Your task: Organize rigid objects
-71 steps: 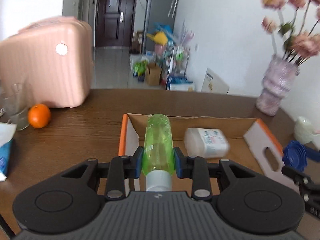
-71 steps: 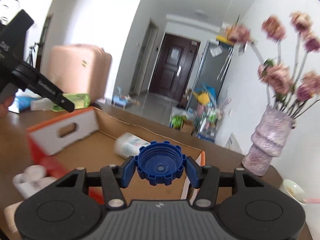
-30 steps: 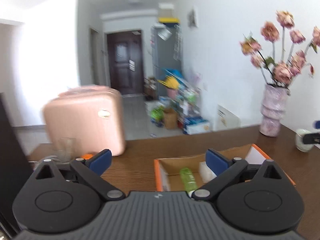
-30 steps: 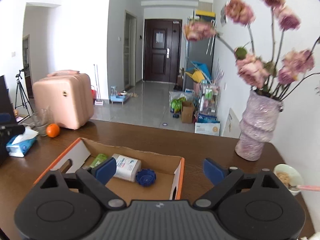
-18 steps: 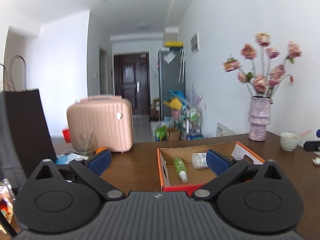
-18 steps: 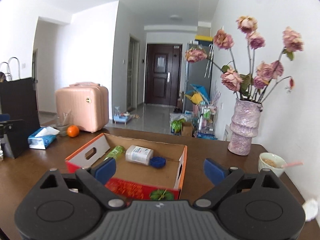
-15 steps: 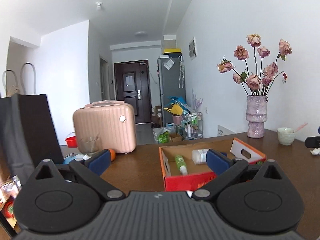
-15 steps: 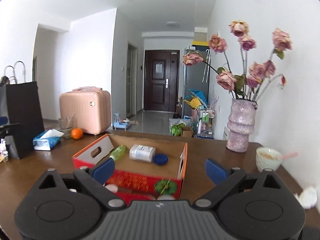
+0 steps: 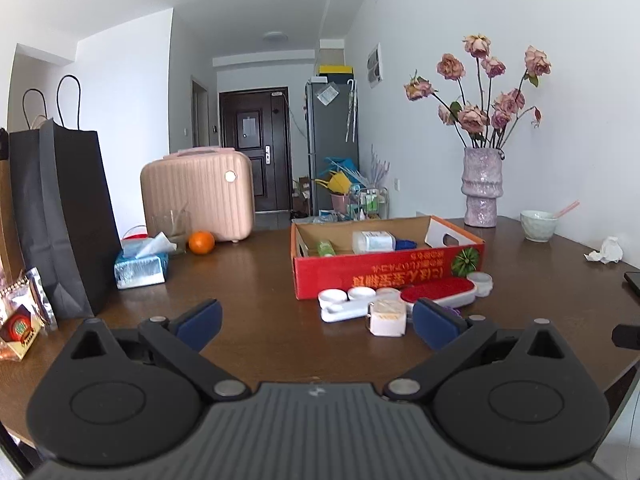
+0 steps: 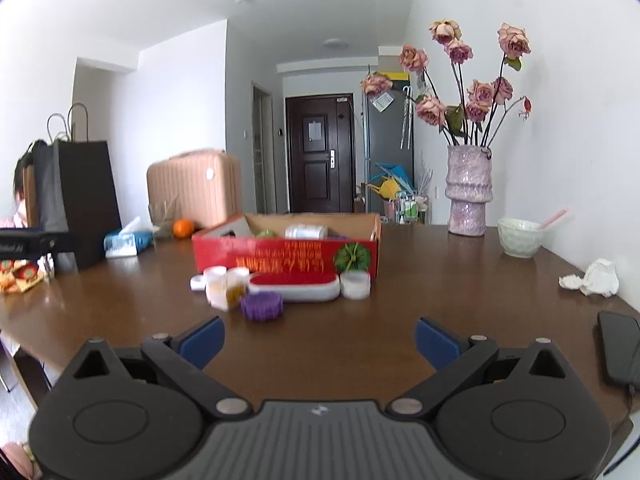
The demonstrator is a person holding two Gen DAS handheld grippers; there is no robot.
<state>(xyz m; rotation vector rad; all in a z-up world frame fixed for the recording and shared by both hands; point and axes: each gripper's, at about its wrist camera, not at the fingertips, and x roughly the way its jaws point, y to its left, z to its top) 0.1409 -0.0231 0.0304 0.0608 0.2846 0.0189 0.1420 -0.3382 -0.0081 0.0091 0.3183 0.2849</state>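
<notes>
A red cardboard box [image 9: 384,276] [image 10: 280,258] stands mid-table. Inside lie a green bottle [image 9: 325,247], a white bottle [image 9: 373,241] and a blue cap [image 9: 405,245]. In front of the box lie white round containers [image 9: 346,295], a small white box [image 9: 387,317], a red-topped white tray [image 9: 438,292] [image 10: 294,286] and a purple cap [image 10: 262,306]. My left gripper [image 9: 316,322] is open and empty, held back from the box. My right gripper [image 10: 318,338] is open and empty, near the table's front.
A black paper bag [image 9: 64,216], a tissue pack [image 9: 140,266], an orange [image 9: 201,242] and a pink suitcase [image 9: 198,196] stand at the left. A flower vase [image 10: 468,196], a bowl [image 10: 520,236], crumpled tissue [image 10: 594,278] and a phone [image 10: 620,344] are at the right.
Both grippers let go of the green bottle and blue cap into the box, opened, and pulled back and down toward the table's near side.
</notes>
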